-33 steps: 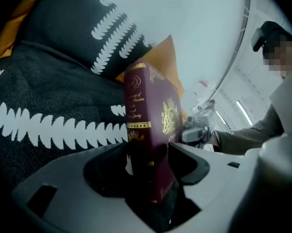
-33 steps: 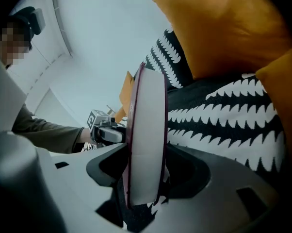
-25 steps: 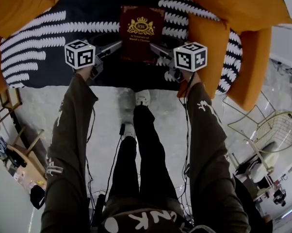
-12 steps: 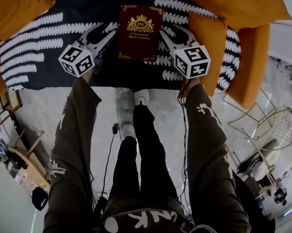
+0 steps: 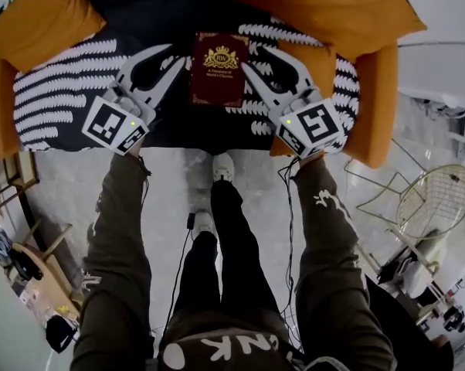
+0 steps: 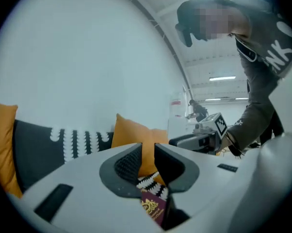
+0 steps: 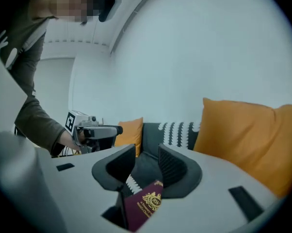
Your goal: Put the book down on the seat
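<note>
The book (image 5: 219, 68) lies flat on the seat (image 5: 70, 83). Its front faces up. The book is dark red. It has a gold crown picture near the top and small gold words under it. A thin gold line runs round the edge, with little gold curls in the corners.

The seat has a black cover with white feathery stripes. Big orange cushions (image 5: 325, 6) sit at the back and at both sides of it.

From above, the book is right between the two tools.

The left tool (image 6: 147, 153) has its two jaws a little apart, with only a thin gap. They have just been closing. Nothing is between them, and the book shows lower down, past the gap.

The right tool (image 7: 147, 163) has its jaws apart too, with a wider gap. They have also just been closing, and nothing is between them. The red book shows below them.

No tool holds the book.
</note>
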Demonstrator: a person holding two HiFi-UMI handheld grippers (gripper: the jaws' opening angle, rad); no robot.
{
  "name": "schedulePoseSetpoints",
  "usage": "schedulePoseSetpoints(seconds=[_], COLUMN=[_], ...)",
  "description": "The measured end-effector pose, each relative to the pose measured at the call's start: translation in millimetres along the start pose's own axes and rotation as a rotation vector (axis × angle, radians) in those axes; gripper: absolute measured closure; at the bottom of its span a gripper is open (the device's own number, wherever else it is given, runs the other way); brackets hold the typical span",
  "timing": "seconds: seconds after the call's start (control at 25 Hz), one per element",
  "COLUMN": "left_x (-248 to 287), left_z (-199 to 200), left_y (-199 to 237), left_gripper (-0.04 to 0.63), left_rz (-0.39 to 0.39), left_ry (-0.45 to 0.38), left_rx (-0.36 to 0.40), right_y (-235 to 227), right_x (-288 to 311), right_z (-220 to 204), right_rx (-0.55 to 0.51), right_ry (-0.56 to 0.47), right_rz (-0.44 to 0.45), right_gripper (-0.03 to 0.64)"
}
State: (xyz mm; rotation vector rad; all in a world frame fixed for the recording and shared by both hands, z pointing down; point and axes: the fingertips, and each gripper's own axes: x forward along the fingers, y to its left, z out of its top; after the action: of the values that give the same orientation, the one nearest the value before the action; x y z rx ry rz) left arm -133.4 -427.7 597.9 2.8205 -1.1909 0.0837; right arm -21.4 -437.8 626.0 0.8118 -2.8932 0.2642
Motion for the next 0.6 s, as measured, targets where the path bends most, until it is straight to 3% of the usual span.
schedulePoseSetpoints(seconds=[0.24,0.44,0.6], left_x=[-23,-74,-130], left_z=[116,206,271], left_y=[-44,-104,-146], left_gripper=[0.544,0.574,0.589], left_rz=[-0.063,-0.098,-0.084], left_ry=[-0.058,-0.090,-0.120], left_rx=[0.114,0.248,0.294], right_y=[63,133,192], right_x=[-36,-85,-127], right_z=[113,217,275], right_rx=[-0.133,-0.263,-0.335], right_ry=[-0.100,-0.229,-0.262], right_rz=[0.018,-0.029,-0.074], right_gripper=[0.474,0.524,0.575])
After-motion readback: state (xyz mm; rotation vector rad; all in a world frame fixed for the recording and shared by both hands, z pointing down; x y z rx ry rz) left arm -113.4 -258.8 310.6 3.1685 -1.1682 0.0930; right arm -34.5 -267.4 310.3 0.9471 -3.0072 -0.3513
